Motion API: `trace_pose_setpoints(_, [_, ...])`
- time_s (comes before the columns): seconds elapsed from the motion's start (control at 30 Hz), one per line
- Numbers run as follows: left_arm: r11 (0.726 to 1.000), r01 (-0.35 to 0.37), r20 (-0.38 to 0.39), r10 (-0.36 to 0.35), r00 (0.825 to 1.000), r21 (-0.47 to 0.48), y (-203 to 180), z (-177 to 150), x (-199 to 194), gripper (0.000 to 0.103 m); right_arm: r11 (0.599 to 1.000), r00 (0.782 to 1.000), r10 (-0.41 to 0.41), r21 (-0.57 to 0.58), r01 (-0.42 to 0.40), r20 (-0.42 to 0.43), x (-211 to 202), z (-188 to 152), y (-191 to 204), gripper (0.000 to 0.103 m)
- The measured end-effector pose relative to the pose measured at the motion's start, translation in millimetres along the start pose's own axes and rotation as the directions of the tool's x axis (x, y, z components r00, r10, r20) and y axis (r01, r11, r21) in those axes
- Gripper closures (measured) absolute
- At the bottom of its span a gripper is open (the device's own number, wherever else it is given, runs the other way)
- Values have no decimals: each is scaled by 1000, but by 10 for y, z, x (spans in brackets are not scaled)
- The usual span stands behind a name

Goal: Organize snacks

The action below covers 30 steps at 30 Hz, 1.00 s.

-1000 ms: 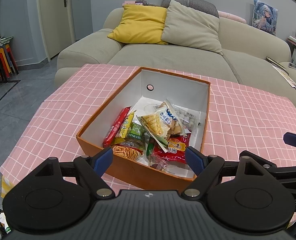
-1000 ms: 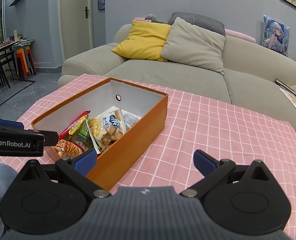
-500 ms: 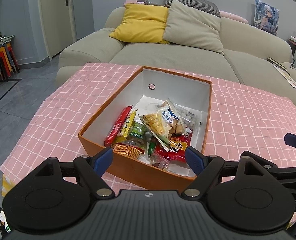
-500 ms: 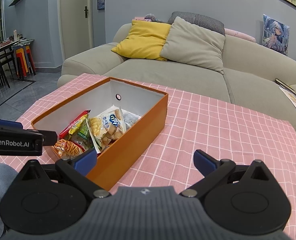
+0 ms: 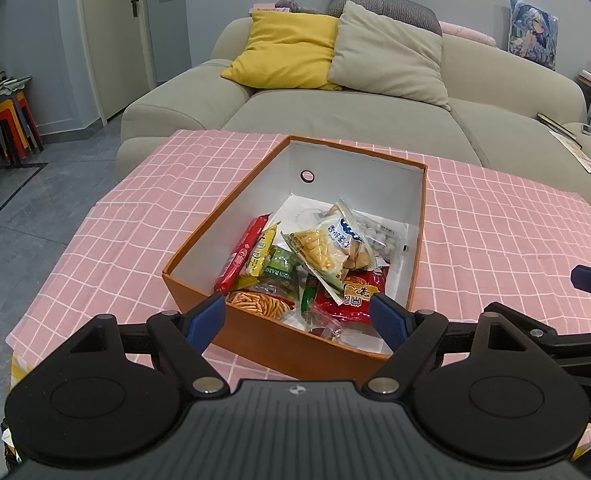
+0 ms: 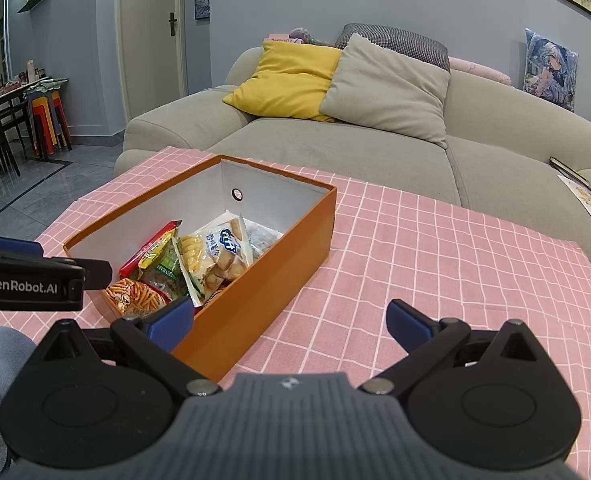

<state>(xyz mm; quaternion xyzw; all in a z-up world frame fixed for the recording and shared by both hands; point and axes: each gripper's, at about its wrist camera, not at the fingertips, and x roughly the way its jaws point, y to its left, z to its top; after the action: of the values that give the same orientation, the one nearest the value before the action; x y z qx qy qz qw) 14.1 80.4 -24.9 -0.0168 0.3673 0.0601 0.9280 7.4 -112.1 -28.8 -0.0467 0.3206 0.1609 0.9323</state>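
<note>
Both the left gripper (image 5: 297,314) and right gripper (image 6: 291,322) gape empty while light, crinkly, slippery snack packets (image 5: 323,252), best pinched by a sealed edge, lie heaped mid-frame in the orange box (image 5: 279,354).

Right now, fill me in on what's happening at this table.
A person holds a two-finger gripper in each hand over a table with a pink checked cloth. An open orange box sits on it, filled with snack packets. The left gripper hangs open at the box's near end, gripping nothing. The right gripper is open too, empty, by the box's right wall. No packet lies on the cloth in view.
</note>
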Motion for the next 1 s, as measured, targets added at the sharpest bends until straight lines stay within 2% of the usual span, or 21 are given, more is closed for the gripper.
trace_pose_setpoints(1.0, [1000,-11,17,11,1000,10,37,1,-34,8,1000,1000,0,1,0,2,2,-10,9,4])
